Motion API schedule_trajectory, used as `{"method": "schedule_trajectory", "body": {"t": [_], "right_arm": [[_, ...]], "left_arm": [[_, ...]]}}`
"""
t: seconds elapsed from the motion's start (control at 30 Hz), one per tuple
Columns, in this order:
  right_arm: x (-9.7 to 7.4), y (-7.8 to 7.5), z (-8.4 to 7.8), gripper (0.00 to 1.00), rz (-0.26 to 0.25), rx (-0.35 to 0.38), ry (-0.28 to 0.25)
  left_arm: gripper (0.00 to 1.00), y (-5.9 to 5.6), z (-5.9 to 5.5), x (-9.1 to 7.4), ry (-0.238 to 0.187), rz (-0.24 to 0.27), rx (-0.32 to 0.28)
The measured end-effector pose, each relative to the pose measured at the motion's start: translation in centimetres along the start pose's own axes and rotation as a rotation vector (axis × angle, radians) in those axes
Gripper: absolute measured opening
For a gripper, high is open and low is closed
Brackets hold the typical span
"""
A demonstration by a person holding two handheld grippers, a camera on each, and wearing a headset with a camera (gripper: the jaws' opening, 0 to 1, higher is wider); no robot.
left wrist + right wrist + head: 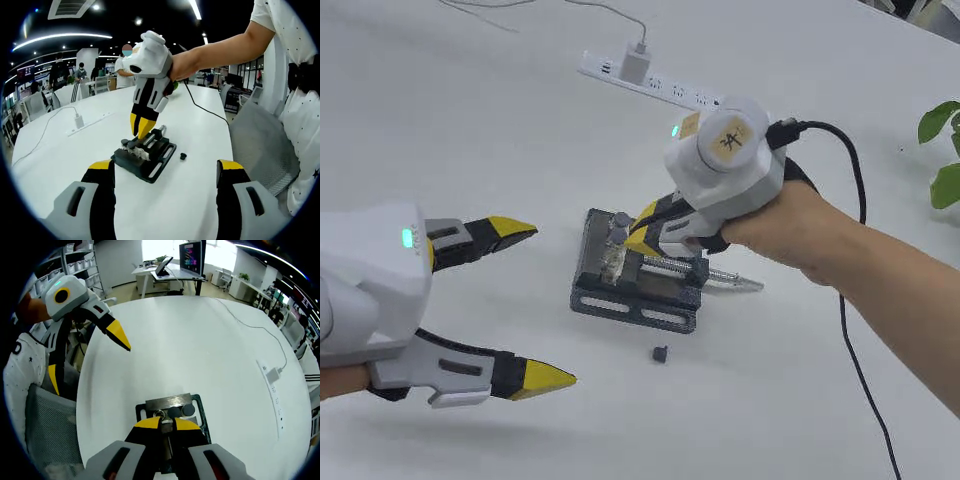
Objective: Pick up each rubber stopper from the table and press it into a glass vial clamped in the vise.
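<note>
Head view showed the right hand (pixel 790 225) wrapped around the back of the right gripper (pixel 642 228). The forearm reached in from the side and the jaws pitched steeply down onto the vise (pixel 650 300). The left gripper (pixel 532 305) was held level and low over the table (pixel 470 130), well back from the vise, with its jaws pointing toward it.

Bare white tabletop lay all around the vise, and open surface stretched between the left gripper's tips and the vise base. A power strip (pixel 670 88) lay well beyond the right gripper. Its cable (pixel 850 330) trailed back under the forearm, and a plant (pixel 945 150) stood off behind the wrist.

The right gripper's jaws were drawn together, with only a thin slit between the yellow tips in the right gripper view. I could not tell whether anything was pinched in that slit. The tips sat directly over the vise's clamp. A glass vial (pixel 612 262) stood upright there just beside them, capped by a grey stopper (pixel 620 220). Whether the tips touched the vial could not be made out.

The left gripper's jaws were spread wide apart, holding nothing. In the left gripper view they framed the vise straight ahead. A loose stopper (pixel 660 353) lay on the table just beside the vise base, ahead of the left gripper and apart from both tools.
</note>
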State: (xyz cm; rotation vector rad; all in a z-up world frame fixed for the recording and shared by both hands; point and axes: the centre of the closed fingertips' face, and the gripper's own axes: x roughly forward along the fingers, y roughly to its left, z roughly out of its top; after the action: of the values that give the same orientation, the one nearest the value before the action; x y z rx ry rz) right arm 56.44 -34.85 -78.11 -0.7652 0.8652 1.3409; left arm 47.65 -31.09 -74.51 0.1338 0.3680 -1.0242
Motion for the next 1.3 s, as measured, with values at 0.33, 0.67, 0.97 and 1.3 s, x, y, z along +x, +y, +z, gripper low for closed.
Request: {"method": "schedule_trajectory", "body": {"t": [0.33, 0.67, 0.97, 1.3], "right_arm": [[-3.1, 0.2, -1.7, 0.16, -0.040, 0.099, -0.121], [-5.6, 1.8, -4.4, 0.38, -0.080, 0.163, -0.222], [-7.9, 3.6, -6.8, 0.57, -0.112, 0.193, -0.308], [-9.2, 5.2, -9.6, 0.75, -0.124, 0.208, -0.400]], "left_arm": [[0.82, -0.8, 0.2, 0.1, 0.023, -0.014, 0.027], [0.82, -1.3, 0.1, 0.2, 0.056, -0.026, 0.055], [0.82, -1.8, 0.1, 0.5, 0.089, -0.044, 0.085], [0.79, -2.3, -0.2, 1.6, 0.133, -0.077, 0.126]]}}
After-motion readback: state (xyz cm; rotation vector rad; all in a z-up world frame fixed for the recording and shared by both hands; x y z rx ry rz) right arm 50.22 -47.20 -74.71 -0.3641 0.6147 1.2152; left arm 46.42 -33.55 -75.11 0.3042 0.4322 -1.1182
